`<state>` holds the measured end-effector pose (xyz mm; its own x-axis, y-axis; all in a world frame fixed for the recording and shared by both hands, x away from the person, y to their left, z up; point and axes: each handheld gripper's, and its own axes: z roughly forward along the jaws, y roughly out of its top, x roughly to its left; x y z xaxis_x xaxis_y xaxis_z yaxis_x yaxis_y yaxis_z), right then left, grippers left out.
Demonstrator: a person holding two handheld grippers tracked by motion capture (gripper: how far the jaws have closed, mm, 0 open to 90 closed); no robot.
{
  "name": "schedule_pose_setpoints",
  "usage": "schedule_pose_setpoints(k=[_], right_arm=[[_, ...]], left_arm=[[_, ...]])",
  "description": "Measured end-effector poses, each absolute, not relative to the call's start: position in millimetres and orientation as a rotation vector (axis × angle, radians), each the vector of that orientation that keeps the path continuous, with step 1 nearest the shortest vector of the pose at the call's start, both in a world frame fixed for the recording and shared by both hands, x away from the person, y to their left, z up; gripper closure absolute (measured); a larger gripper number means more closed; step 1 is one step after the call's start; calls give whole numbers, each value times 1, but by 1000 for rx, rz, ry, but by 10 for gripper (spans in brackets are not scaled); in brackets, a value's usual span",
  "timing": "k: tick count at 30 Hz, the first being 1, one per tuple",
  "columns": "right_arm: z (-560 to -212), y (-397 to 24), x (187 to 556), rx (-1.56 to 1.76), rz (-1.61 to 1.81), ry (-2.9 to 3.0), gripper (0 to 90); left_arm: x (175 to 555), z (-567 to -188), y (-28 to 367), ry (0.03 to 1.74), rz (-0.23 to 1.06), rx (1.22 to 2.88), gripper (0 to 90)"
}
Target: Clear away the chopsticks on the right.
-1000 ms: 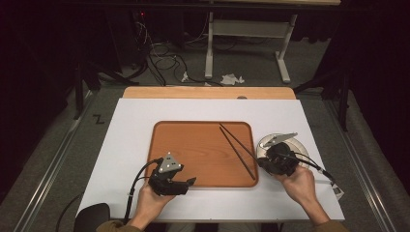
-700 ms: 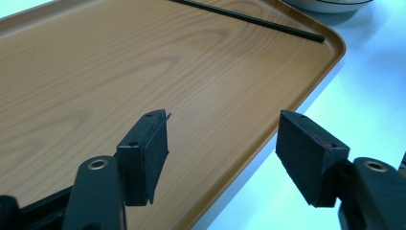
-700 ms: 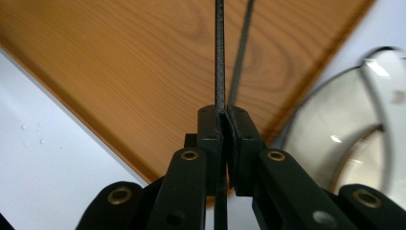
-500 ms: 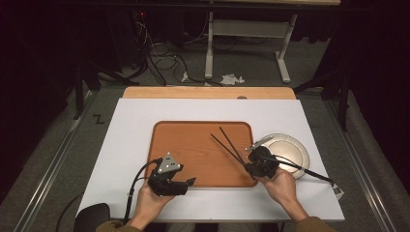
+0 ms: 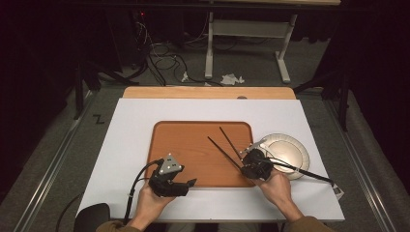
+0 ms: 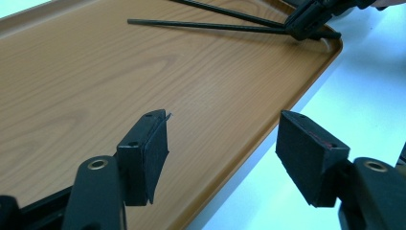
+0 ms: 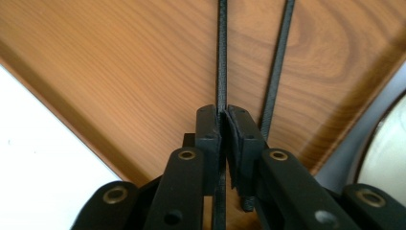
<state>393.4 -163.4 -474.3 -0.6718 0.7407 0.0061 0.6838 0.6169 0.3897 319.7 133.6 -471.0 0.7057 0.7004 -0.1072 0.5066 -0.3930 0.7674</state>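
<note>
Right gripper: jaws pinched on one black chopstick; they have just been easing open a little, the stick between them.
Second chopstick: just beside the jaws, outside the grip.
Left gripper: jaws wide apart, nothing between, over the near tray edge.
Chopsticks' place: on the wooden tray, near its right rim, beside the plate.
Writing: none readable.

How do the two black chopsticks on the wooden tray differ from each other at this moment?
One chopstick sits between the jaws of the right hand-held gripper, which are closed on it; the other chopstick runs beside the jaws, outside the grip. In the high view they are not parallel: they meet near the gripper and spread apart toward their far tips. Both are thin, black and straight, and both lie over the tray.
</note>
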Motion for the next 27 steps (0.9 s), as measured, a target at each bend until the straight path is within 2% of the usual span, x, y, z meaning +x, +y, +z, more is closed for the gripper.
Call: schedule_pose_setpoints(k=[4, 8, 23, 27], right_arm=[[-476, -162, 394, 1179, 557, 2700, 809], [-479, -161, 392, 1165, 538, 2700, 853], [-481, -165, 399, 1205, 479, 2598, 859], [-481, -166, 399, 1195, 484, 2600, 821]], left_arm=[[319, -471, 133, 917, 294, 2077, 352], [319, -472, 131, 912, 291, 2088, 353], [318, -472, 132, 914, 295, 2084, 352], [318, -472, 132, 915, 295, 2083, 352]])
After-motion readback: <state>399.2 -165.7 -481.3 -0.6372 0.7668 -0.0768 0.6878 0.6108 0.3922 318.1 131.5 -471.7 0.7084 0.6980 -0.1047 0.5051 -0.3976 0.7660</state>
